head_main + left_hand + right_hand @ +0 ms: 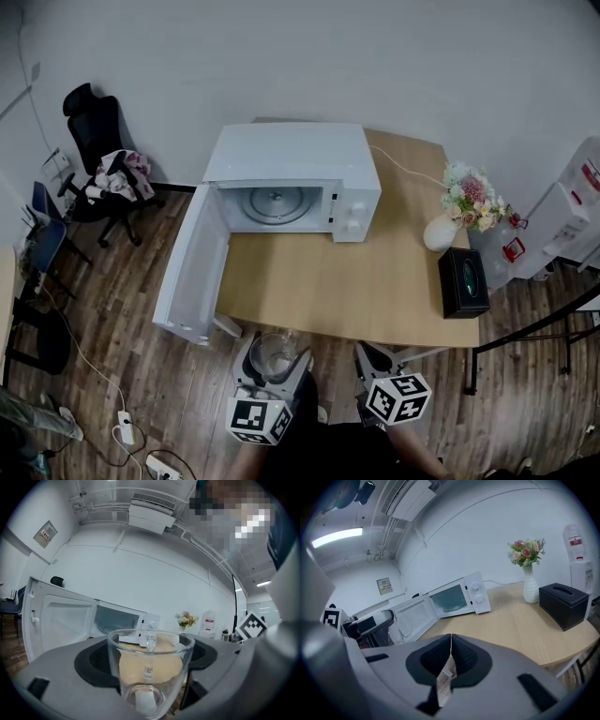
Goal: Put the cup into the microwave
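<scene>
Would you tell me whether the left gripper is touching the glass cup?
Touching: the left gripper view shows the left gripper clamping the glass cup between its fingers.

cup (150,667) base running off left gripper view's bottom edge; water dispenser (574,208) getting cropped at head view's right edge; microwave (286,155) roof hiding cavity rear

The light wooden table (375,291) stood on a dark plank floor (122,319). A white microwave (286,155) sat at its back left corner, its door (192,272) swung wide open and reaching out past the table's left edge. A white cable (405,170) trailed from the microwave across the back right of the tabletop. Along the right edge stood a white vase (439,233) of flowers, with a black tissue box (463,282) just beside it, nearer the front.
</scene>
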